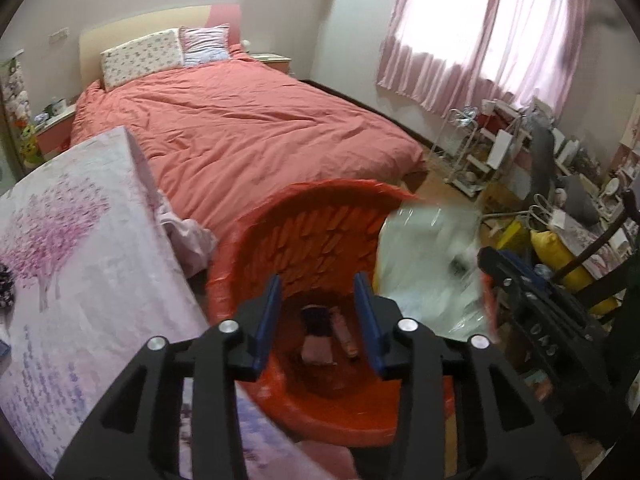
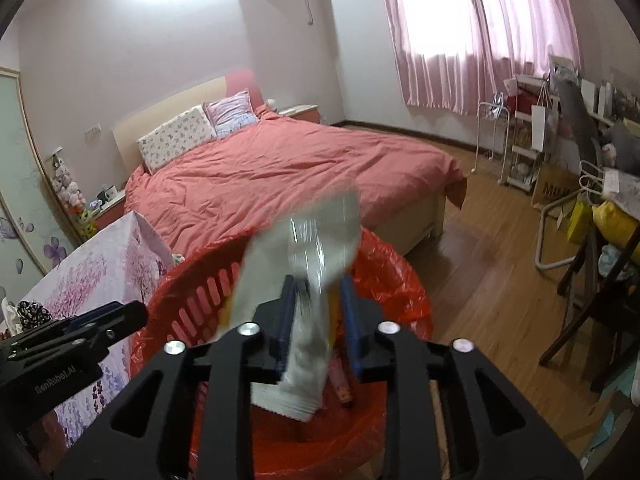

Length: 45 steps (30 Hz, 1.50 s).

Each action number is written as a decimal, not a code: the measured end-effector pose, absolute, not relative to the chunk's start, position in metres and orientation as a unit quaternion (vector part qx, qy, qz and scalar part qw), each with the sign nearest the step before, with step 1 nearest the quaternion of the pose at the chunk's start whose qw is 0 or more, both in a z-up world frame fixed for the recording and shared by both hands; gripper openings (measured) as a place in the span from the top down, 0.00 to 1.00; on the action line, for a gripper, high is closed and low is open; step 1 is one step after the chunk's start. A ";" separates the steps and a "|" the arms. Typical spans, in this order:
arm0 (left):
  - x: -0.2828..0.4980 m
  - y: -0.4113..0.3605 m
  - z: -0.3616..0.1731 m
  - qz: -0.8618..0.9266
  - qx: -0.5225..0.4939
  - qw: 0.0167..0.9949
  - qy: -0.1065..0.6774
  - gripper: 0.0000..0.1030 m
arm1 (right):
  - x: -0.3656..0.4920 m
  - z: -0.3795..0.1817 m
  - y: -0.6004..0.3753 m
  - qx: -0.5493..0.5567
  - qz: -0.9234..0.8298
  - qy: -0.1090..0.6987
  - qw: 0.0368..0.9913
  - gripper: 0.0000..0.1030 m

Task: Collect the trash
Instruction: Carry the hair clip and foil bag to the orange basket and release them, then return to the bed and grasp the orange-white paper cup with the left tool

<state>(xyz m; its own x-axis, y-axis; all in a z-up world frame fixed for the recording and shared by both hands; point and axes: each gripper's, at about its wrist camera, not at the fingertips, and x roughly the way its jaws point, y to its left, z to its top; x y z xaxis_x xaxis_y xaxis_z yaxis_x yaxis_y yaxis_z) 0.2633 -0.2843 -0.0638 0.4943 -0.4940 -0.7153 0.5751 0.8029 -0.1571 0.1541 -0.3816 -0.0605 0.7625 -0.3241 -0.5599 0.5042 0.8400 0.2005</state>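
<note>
My left gripper [image 1: 318, 316] hangs spread wide over the mouth of the red trash basket [image 1: 304, 236], nothing between its blue pads [image 1: 267, 320]. Down on the basket's floor I see a few pieces already lying there: something dark, a pinkish scrap [image 1: 317, 350] and a small tube-like item beside it; I cannot make out what they are.

My right gripper [image 2: 318, 316] has its pads parted, with a crumpled clear-and-white plastic wrapper [image 2: 304, 264] standing between them. The wrapper is blurred, and it seems to lie against the left pad only, so I cannot tell whether I am pinching it or it is loose. It is directly above the basket's opening, its lower end reaching down inside the rim [image 2: 192, 276]. From the left wrist view the same wrapper [image 1: 424, 256] shows as a pale smear just right of the basket.

The basket is lined with a red plastic bag [image 2: 396, 280] that folds over its edge. It stands on the wooden floor [image 2: 488, 272] just beside the desk [image 1: 80, 248], which wears a cloth printed with pink blossom trees. Behind it is the bed [image 1: 248, 128] under a salmon quilt.
</note>
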 end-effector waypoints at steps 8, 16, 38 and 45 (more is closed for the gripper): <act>0.256 -0.232 -0.061 -0.255 0.070 0.888 0.377 0.40 | 0.147 -0.052 -0.374 0.142 -0.226 0.262 0.928 0.46; 0.242 -0.165 -0.052 -0.204 0.080 0.906 0.363 0.35 | 0.155 -0.042 -0.345 0.108 -0.203 0.263 0.937 0.44; 0.222 0.069 -0.062 0.043 -0.010 0.919 0.391 0.29 | 0.184 -0.051 -0.206 0.063 -0.055 0.320 0.944 0.43; 0.231 0.061 -0.070 0.083 0.030 0.918 0.386 0.33 | 0.184 -0.055 -0.184 0.054 -0.039 0.334 0.940 0.43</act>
<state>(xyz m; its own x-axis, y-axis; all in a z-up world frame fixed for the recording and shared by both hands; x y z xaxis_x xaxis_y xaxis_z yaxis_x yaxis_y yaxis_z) 0.2306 0.0609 -0.0695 0.6880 0.1750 -0.7043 -0.1281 0.9845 0.1195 0.1835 -0.1840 -0.0551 0.7732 -0.0374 -0.6330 0.1092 0.9912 0.0747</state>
